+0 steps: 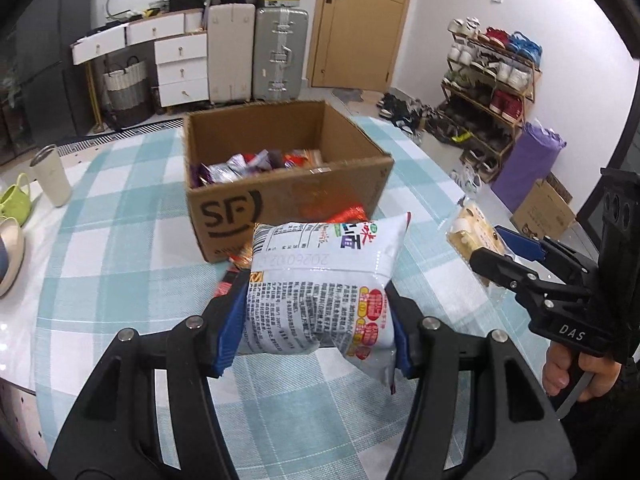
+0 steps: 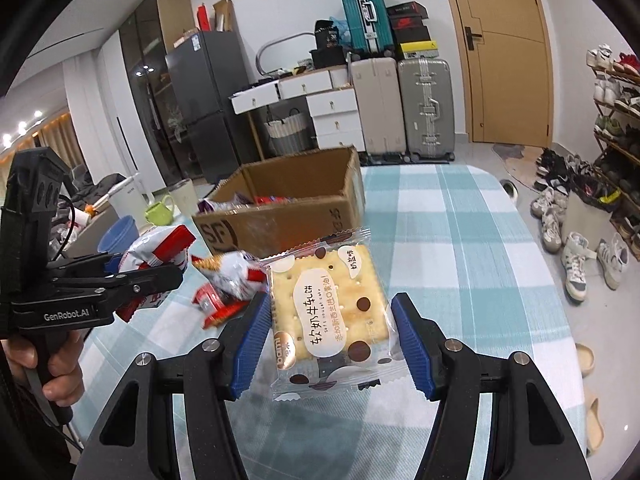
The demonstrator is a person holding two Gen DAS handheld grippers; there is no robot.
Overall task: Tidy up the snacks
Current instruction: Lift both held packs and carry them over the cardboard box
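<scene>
Gripping a white puffed snack bag between the blue pads of the left gripper, long axis running away toward the box, raised above the checked tablecloth. Pinching a flat cracker packet by both side edges in the right gripper, long axis pointing forward, printed face up, off the cloth. Tilting downward, both grippers, each handle wrapped by a hand. Lying beyond: red-and-white wrappers beside the open cardboard box, snacks inside.
</scene>
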